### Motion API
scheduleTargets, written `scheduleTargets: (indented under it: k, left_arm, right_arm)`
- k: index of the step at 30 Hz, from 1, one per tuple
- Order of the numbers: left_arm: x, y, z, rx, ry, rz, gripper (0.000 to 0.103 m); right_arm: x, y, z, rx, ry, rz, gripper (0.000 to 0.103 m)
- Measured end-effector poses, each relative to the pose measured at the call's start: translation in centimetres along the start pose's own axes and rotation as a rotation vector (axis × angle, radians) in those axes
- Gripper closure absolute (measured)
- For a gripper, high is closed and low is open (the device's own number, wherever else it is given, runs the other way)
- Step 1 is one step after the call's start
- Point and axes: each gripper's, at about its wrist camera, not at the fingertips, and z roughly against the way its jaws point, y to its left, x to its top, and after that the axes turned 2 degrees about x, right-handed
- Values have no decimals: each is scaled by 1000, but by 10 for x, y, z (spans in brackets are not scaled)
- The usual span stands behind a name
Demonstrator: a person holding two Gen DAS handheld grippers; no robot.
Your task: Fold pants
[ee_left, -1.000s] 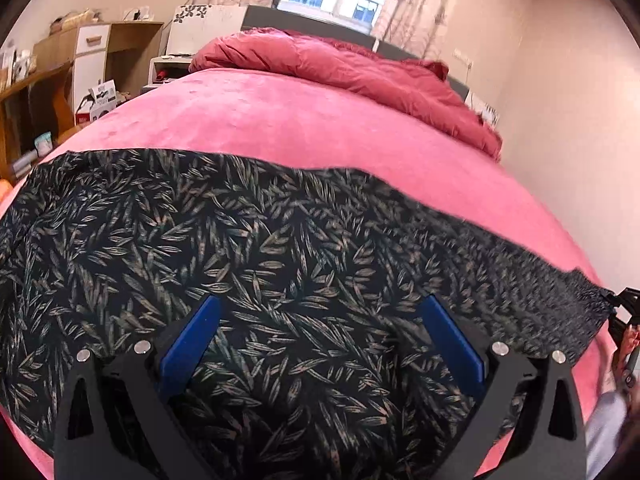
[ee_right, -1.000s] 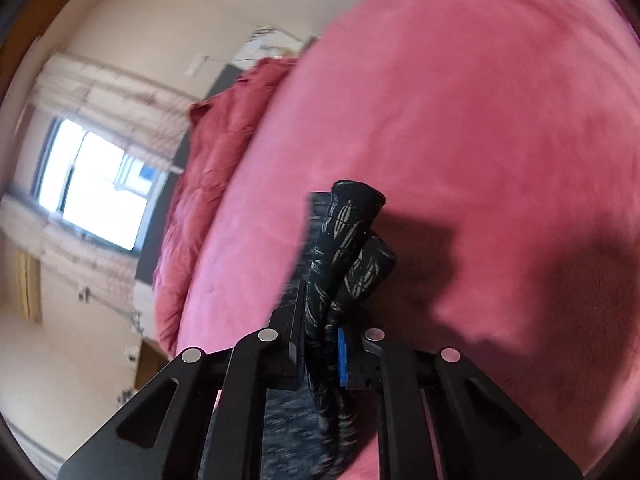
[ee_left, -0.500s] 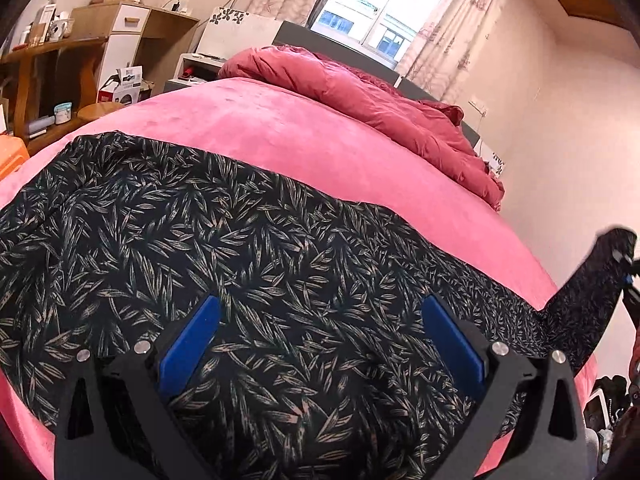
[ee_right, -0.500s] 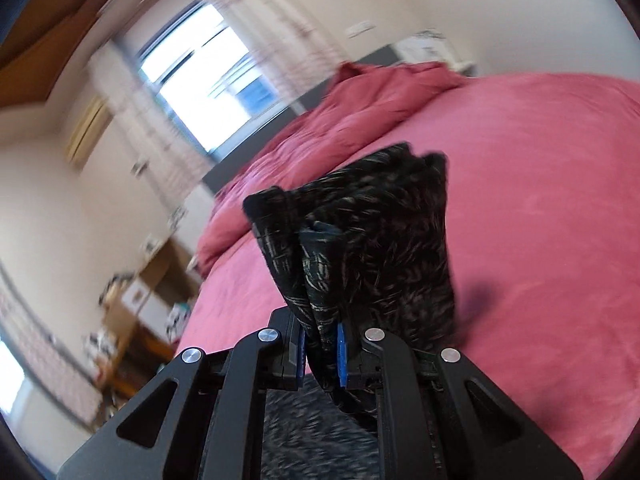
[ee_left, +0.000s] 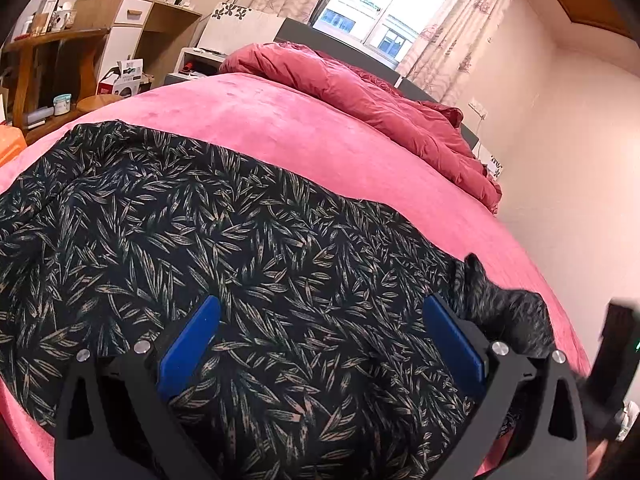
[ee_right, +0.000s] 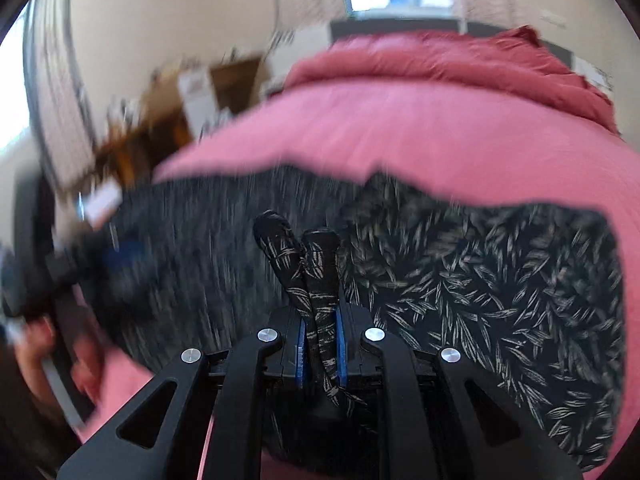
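The pants (ee_left: 248,264), dark with a leaf print, lie spread over the near part of the pink bed (ee_left: 304,128). The left gripper (ee_left: 320,344) hangs above them with its jaws wide apart, holding nothing. The right gripper (ee_right: 319,344) is clamped on a bunched end of the pants.

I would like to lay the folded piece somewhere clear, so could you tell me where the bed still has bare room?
Free: the pink velvety bedspread between the dark leaf-print pants and the bunched red duvet, and the strip on the wall side. Crowded: the near part, covered by the pants, with the open left claw over them.
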Motion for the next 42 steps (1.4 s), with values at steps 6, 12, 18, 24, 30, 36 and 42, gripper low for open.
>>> scheduleTargets:
  k: [6, 12, 18, 24, 30, 36, 42]
  left_arm:
    - [1, -13, 3, 26, 11, 9, 2]
    - [11, -59, -15, -142, 119, 69, 2]
    - [13, -138, -78, -99, 271, -130, 5]
    - [1, -166, -104, -59, 316, -189, 33]
    - [-3, -172, -95, -134, 345, -148, 88]
    - [0, -149, -66, -206, 290, -3, 89]
    - [-32, -143, -90, -93, 269, -124, 88]
  right_arm:
    - [-16, -32, 34, 167, 7, -161, 47]
    - [-41, -95, 101, 138, -86, -395, 50]
    - [-30, -145, 123, 30, -153, -511, 69]
    - [-2, -175, 98, -19, -116, -452, 77]
    - [10, -193, 50, -116, -25, -437, 77]
    - [14, -181, 43, -129, -29, -344, 77]
    - [9, -163, 29, -220, 3, -174, 76]
